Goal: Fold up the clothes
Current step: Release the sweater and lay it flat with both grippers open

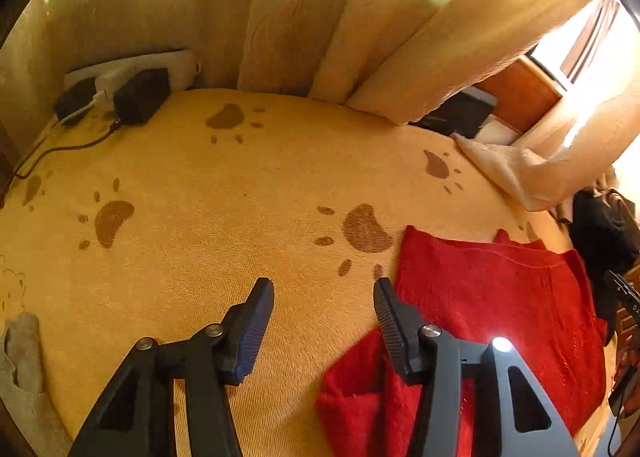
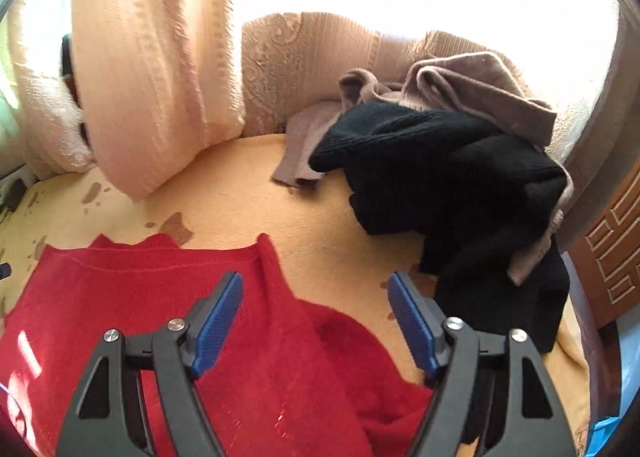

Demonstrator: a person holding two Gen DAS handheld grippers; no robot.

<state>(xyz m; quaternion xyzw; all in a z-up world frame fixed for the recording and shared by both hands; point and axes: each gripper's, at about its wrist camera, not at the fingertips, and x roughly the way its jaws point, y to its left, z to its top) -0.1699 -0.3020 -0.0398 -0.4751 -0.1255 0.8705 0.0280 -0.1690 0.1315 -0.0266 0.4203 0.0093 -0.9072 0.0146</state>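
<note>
A red knitted garment (image 1: 496, 297) lies spread flat on a yellow paw-print blanket (image 1: 224, 185). My left gripper (image 1: 324, 293) hovers over the garment's left edge, open, with only blanket between its fingers. In the right wrist view the same red garment (image 2: 168, 297) fills the lower left. My right gripper (image 2: 316, 297) is open above the garment's right edge, and nothing is pinched between its blue pads (image 2: 220, 317).
A pile of black (image 2: 460, 193) and beige-brown (image 2: 472, 89) clothes sits at the blanket's far right. Cream curtains (image 1: 360, 25) hang behind. A power strip with black adapters (image 1: 136, 93) and cables lies at the far left. A grey knit piece (image 1: 20, 357) lies at the lower left edge.
</note>
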